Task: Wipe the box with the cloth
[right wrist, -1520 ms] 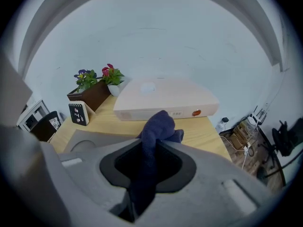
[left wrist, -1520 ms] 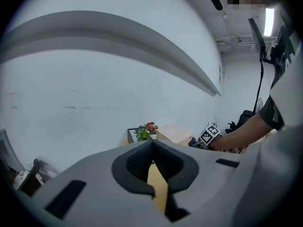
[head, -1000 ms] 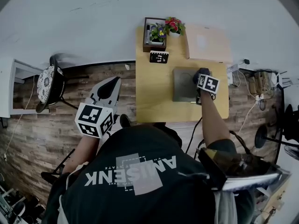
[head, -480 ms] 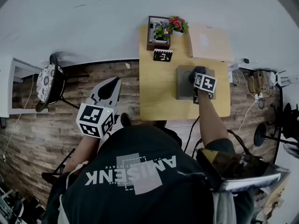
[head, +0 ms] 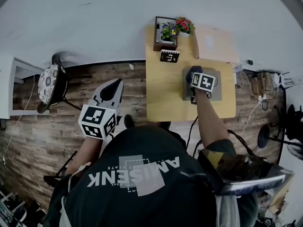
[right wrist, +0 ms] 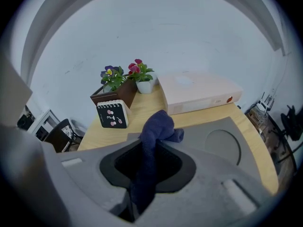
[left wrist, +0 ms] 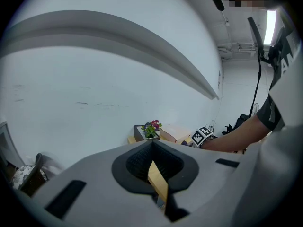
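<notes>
While the right gripper [right wrist: 150, 150] pinches the blue cloth [right wrist: 158, 124] on the grey box [head: 214, 92], the left gripper [head: 113, 85] hangs off the yellow table [head: 163, 93] over the plank floor [head: 38, 126], tongs pressed together on nothing. A calendar [right wrist: 112, 115] shows "3", and the shirt [head: 137, 183] reads "AMISENK". Flowers [right wrist: 125, 74] and a pale case [right wrist: 199, 93] sit by the white wall [head: 94, 22].

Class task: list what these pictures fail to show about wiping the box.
Right gripper view: the right gripper covers the grey box's near part; the cloth's underside, facing the box, is hidden.
Head view: the marker cube hides that contact spot.
Left gripper view: the box is too small to make out beside the person's forearm.
</notes>
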Available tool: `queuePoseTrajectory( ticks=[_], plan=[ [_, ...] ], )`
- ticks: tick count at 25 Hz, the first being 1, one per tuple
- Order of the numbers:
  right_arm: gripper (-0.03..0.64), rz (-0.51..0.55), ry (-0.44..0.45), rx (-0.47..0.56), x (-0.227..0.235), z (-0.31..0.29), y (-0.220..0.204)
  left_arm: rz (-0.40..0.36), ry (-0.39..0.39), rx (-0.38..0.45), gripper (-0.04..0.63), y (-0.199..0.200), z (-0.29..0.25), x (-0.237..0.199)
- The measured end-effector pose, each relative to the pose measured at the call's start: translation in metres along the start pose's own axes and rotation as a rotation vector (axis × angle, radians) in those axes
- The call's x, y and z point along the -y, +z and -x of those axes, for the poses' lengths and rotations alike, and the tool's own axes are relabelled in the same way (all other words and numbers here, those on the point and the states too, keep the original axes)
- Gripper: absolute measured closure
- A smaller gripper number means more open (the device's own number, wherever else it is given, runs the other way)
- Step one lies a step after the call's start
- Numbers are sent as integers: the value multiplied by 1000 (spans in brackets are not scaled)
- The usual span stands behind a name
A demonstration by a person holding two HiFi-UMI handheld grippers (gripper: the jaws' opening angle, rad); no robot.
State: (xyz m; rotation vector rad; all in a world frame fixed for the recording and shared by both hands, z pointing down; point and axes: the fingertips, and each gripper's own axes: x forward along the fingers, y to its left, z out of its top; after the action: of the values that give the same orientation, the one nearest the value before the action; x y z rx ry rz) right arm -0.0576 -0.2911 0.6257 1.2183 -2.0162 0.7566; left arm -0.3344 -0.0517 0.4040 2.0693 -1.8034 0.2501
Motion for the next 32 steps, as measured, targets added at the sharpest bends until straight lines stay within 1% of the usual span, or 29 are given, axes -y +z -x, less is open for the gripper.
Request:
queuePoseTrajectory(
  ticks=[5,8,10,12,14,17,19,20,22,24,27,32],
  plan=[
    [548,33,-6,-6,-14,3,0,9,-2,8,595,1,2,-8],
    [548,87,-16,-11,-24,5,0,6,-12,2,595,1,0,-11],
    [548,136,-8,-15,-33,6,0,-4,-24,-4,595,0,-3,-10],
    [548,179,43,-33,-48,7,-5,-17,-39,-11,595,1,-8,-6],
    [548,191,101,-39,-62,9,-7,-23,-49,-9,595,4,-14,-2],
    [548,198,138,4,-71,19,2,-13,-42,16,595,16,-20,7],
    [548,207,179,47,-70,29,14,-14,-53,29,595,21,-24,19],
    [548,206,194,67,-65,35,20,-19,-63,30,595,23,-29,25],
    [548,188,196,93,-45,46,28,-28,-78,28,595,25,-40,38],
    [548,181,161,110,-14,56,32,-31,-79,31,595,28,-50,51],
    [546,214,88,135,36,65,36,-29,-54,50,595,36,-61,68],
    [546,142,41,134,110,69,30,-65,-58,33,595,42,-86,101]
  ],
)
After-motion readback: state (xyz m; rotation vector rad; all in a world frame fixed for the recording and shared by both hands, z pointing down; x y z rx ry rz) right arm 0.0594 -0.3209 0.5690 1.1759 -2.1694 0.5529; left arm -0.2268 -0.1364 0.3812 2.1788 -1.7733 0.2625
